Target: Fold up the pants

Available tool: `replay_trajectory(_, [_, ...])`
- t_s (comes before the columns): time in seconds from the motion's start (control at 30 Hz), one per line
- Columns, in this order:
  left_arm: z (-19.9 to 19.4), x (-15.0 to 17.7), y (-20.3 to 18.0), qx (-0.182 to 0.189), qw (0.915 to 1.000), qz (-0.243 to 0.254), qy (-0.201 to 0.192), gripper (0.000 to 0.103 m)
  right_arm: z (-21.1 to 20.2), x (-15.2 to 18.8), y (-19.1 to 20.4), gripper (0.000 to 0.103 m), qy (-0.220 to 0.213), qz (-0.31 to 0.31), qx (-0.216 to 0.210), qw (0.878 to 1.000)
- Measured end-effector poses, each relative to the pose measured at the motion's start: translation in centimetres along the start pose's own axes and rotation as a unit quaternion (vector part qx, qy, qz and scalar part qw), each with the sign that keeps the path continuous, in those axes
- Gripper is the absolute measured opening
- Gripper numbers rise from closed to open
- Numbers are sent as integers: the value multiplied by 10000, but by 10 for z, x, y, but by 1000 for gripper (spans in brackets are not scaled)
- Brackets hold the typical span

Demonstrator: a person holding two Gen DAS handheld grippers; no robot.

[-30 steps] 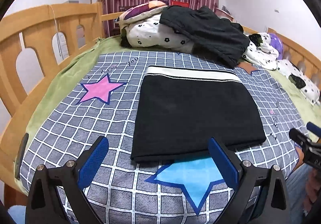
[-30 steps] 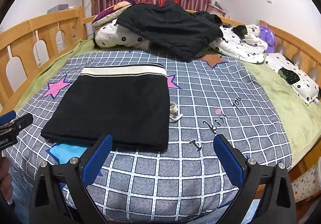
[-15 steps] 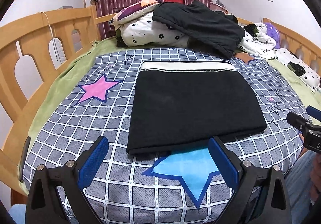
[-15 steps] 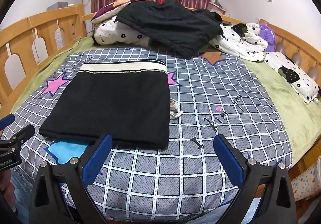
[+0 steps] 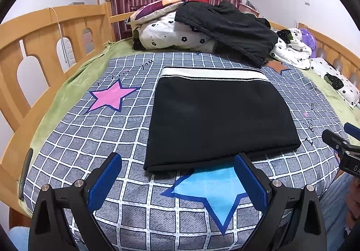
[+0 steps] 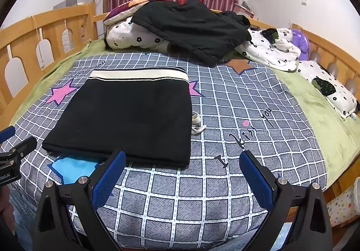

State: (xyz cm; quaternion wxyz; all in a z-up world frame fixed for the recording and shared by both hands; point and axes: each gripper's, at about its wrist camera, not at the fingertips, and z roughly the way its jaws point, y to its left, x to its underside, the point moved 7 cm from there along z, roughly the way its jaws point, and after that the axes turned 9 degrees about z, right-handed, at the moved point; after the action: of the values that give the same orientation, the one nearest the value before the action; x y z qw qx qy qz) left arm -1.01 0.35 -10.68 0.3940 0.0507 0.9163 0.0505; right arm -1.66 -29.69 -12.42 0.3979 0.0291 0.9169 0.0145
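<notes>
Pants point(image 5: 218, 116) seen folded flat, just ahead of left gripper point(image 5: 177, 174); right gripper point(image 6: 182, 174) offset rightward; both jaws spread, nothing held.

The folded pants point(image 5: 216, 116) are lying flat on the bed point(image 5: 78, 145), mid-frame in the left wrist view. Behind them, a jacket point(image 5: 227, 28) is lying on piled bedding point(image 5: 171, 35) in the upper centre. A cord point(image 6: 198, 125) is lying just right of the pants.
</notes>
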Motion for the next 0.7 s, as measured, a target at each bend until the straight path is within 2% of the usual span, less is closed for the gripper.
replay_trajectory(0.7, [3,2,2,22,10000,-40,42,100,1,-1,-1,99,-10,14,27,10000])
